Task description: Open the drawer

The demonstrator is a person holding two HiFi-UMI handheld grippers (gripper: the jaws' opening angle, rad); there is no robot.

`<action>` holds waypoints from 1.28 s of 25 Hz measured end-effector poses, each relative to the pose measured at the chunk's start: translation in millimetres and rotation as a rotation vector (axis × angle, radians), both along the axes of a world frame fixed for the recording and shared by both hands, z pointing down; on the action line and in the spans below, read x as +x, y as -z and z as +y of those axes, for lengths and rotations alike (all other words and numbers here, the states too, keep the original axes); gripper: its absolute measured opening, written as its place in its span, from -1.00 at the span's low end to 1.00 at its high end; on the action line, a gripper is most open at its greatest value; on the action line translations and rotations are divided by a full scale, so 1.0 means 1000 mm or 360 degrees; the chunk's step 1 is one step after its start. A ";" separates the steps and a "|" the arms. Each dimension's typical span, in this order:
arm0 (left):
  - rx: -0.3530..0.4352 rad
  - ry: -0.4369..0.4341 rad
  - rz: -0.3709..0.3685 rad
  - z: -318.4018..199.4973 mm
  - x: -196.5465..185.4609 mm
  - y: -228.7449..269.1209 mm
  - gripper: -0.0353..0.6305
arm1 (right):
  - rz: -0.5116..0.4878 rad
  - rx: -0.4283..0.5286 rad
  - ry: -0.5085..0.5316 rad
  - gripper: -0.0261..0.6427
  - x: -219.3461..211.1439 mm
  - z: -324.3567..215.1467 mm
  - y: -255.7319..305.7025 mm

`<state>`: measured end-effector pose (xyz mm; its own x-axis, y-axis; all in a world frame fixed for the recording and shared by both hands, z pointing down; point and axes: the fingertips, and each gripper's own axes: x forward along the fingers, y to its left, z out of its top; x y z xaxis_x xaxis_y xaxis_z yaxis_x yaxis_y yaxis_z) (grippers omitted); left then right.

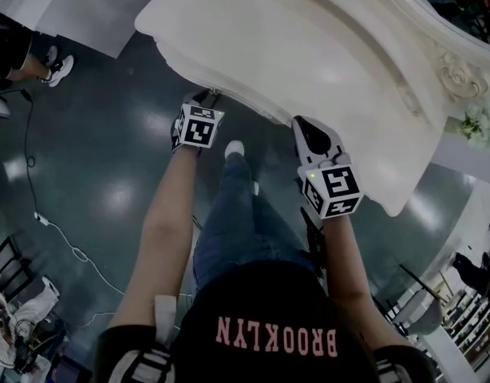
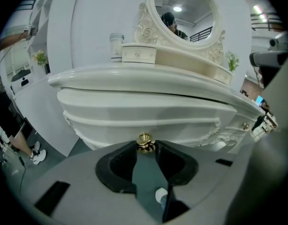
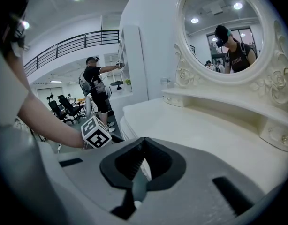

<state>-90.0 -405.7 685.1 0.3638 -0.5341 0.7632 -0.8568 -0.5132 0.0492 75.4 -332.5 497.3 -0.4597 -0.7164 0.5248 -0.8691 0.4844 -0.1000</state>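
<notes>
A cream dressing table (image 1: pixel 309 46) has a curved drawer front (image 2: pixel 144 114) with a small brass knob (image 2: pixel 145 138). My left gripper (image 2: pixel 145 144) is at the table's front edge (image 1: pixel 207 98), and its black pads close on the knob from both sides. Its marker cube (image 3: pixel 96 134) also shows in the right gripper view. My right gripper (image 1: pixel 303 122) hovers above the tabletop to the right. Its jaws (image 3: pixel 144 142) meet at the tips with nothing between them.
An oval mirror (image 2: pixel 184 13) stands at the table's back, with small top drawers (image 2: pixel 139 54), a jar (image 2: pixel 117 43) and flowers (image 1: pixel 476 126). A cable (image 1: pixel 61 234) lies on the dark floor. Another person (image 3: pixel 94 88) stands further off by white shelves.
</notes>
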 end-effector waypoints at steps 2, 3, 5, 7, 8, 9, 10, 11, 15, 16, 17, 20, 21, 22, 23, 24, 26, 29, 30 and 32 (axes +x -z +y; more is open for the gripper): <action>-0.0004 -0.0004 -0.0001 0.003 -0.003 0.000 -0.53 | 0.0004 -0.0005 0.0008 -0.93 0.000 0.004 0.000; -0.0006 -0.0007 -0.0002 0.006 -0.004 0.000 -0.53 | 0.0006 -0.0007 0.0012 -0.93 -0.001 0.007 0.000; -0.0011 -0.0005 -0.0004 0.010 -0.008 0.001 -0.53 | 0.0009 -0.0010 0.0021 -0.93 -0.003 0.011 0.001; -0.0020 0.0005 -0.0005 0.016 -0.012 0.001 -0.53 | 0.0012 -0.0009 0.0032 -0.93 -0.006 0.014 0.001; -0.0023 0.0009 -0.0006 0.018 -0.013 0.001 -0.53 | 0.0013 -0.0006 0.0037 -0.93 -0.008 0.016 0.001; -0.0020 0.0009 -0.0006 0.020 -0.015 0.000 -0.53 | 0.0012 -0.0003 0.0041 -0.93 -0.009 0.017 0.002; -0.0018 0.0006 -0.0008 0.022 -0.016 0.000 -0.53 | 0.0010 0.0001 0.0044 -0.93 -0.010 0.019 0.002; -0.0021 0.0005 -0.0010 0.024 -0.017 0.000 -0.53 | 0.0009 0.0005 0.0046 -0.93 -0.011 0.020 0.002; -0.0030 0.0013 -0.0020 0.035 -0.025 0.000 -0.53 | 0.0005 0.0006 0.0057 -0.93 -0.017 0.029 0.002; -0.0028 0.0018 -0.0022 0.039 -0.028 0.000 -0.53 | 0.0003 0.0008 0.0062 -0.93 -0.019 0.031 0.002; -0.0023 0.0021 -0.0023 0.042 -0.031 0.000 -0.53 | 0.0001 0.0011 0.0067 -0.93 -0.020 0.034 0.002; -0.0030 0.0034 -0.0032 0.054 -0.040 -0.001 -0.53 | -0.0002 0.0027 0.0079 -0.93 -0.025 0.040 0.006; -0.0030 0.0039 -0.0034 0.057 -0.044 -0.001 -0.53 | -0.0002 0.0033 0.0083 -0.93 -0.027 0.042 0.008; -0.0031 0.0044 -0.0036 0.061 -0.046 0.000 -0.53 | -0.0001 0.0038 0.0087 -0.93 -0.029 0.044 0.009; -0.0034 0.0048 -0.0038 0.065 -0.049 0.000 -0.53 | 0.0000 0.0042 0.0090 -0.93 -0.030 0.047 0.010; -0.0039 0.0054 -0.0040 0.068 -0.051 0.000 -0.53 | 0.0000 0.0046 0.0094 -0.93 -0.031 0.049 0.011; -0.0053 0.0071 -0.0045 0.076 -0.056 0.000 -0.53 | -0.0001 0.0053 0.0100 -0.93 -0.032 0.053 0.012; -0.0051 0.0093 -0.0053 0.084 -0.063 -0.001 -0.53 | 0.0000 0.0065 0.0110 -0.93 -0.035 0.059 0.014; -0.0046 0.0099 -0.0054 0.087 -0.065 -0.001 -0.53 | 0.0000 0.0068 0.0115 -0.93 -0.036 0.061 0.014; -0.0049 0.0116 -0.0055 0.094 -0.071 -0.001 -0.53 | 0.0000 0.0074 0.0124 -0.93 -0.038 0.066 0.016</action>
<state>-160.7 -312.1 686.0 0.2981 -0.5342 0.7911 -0.8932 -0.4484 0.0338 37.7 -266.3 481.1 -0.5151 -0.7021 0.4916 -0.8286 0.5547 -0.0760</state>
